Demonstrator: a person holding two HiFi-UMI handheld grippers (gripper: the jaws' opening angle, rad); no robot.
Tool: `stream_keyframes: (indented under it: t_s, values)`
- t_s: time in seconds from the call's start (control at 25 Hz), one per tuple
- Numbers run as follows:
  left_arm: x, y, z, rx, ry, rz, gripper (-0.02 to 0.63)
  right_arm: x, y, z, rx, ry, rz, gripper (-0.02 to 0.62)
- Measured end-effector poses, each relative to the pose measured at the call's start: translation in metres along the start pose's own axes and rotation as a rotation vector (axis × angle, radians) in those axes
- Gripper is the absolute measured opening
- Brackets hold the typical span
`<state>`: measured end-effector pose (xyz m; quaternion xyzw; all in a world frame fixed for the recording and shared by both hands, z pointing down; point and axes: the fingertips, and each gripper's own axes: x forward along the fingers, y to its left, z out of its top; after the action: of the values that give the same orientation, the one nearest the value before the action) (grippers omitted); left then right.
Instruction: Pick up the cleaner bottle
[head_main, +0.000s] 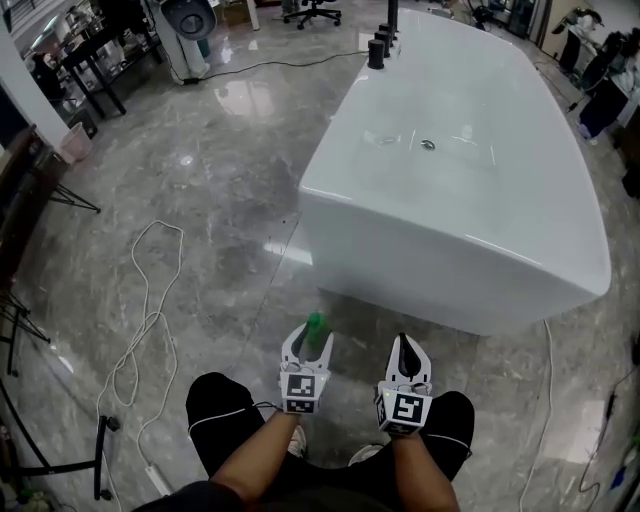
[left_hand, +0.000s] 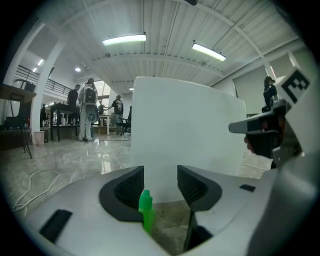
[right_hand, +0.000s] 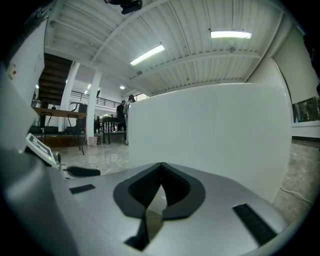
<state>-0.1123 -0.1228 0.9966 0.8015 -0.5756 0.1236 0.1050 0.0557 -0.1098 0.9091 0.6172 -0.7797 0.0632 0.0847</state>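
A white bathtub (head_main: 430, 250) fills the upper right of the frame, with black taps (head_main: 380, 42) at its far end. It stands on a glossy grey stone floor (head_main: 210, 170). A white cable (head_main: 145, 320) loops at the left. At bottom centre the left gripper (head_main: 309, 340) has its jaws apart, with a green bottle (head_main: 314, 328) between them. Just beside it, the right gripper (head_main: 404, 348) has its jaws together. Bare forearms (head_main: 265, 455) and black-clad knees (head_main: 222, 412) show below.
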Motion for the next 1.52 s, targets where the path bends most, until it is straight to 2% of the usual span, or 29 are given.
stream_keyframes:
  t_s: [0.12, 0.24, 0.44, 0.72, 0.88, 1.0, 1.12, 1.4, 1.52]
  values:
    - [0.012, 0.015, -0.027, 0.001, 0.059, 0.015, 0.255, 0.007, 0.012, 0.002, 0.007, -0.005, 0.029, 0.017]
    - [0.024, 0.027, -0.057, -0.010, 0.117, 0.010, 0.287, 0.009, 0.023, -0.001, 0.003, 0.003, 0.055, 0.017]
    - [0.052, 0.041, -0.108, 0.032, 0.229, -0.037, 0.295, 0.005, 0.035, -0.002, -0.003, 0.013, 0.084, 0.017]
    - [0.085, 0.042, -0.145, 0.064, 0.287, -0.120, 0.295, -0.005, 0.040, -0.012, -0.015, 0.039, 0.093, 0.017]
    - [0.105, 0.045, -0.148, 0.034, 0.269, -0.117, 0.295, -0.006, 0.044, -0.011, -0.033, 0.036, 0.093, 0.017]
    - [0.113, 0.042, -0.141, 0.076, 0.258, -0.122, 0.293, -0.008, 0.040, -0.012, -0.037, 0.060, 0.060, 0.017]
    - [0.112, 0.043, -0.143, 0.084, 0.274, -0.112, 0.205, -0.008, 0.037, -0.010, -0.039, 0.052, 0.046, 0.017]
    - [0.112, 0.036, -0.146, 0.083, 0.286, -0.106, 0.190, -0.008, 0.043, -0.011, -0.057, 0.042, 0.061, 0.017]
    - [0.111, 0.038, -0.142, 0.075, 0.300, -0.091, 0.190, -0.009, 0.037, -0.008, -0.057, 0.066, 0.034, 0.017]
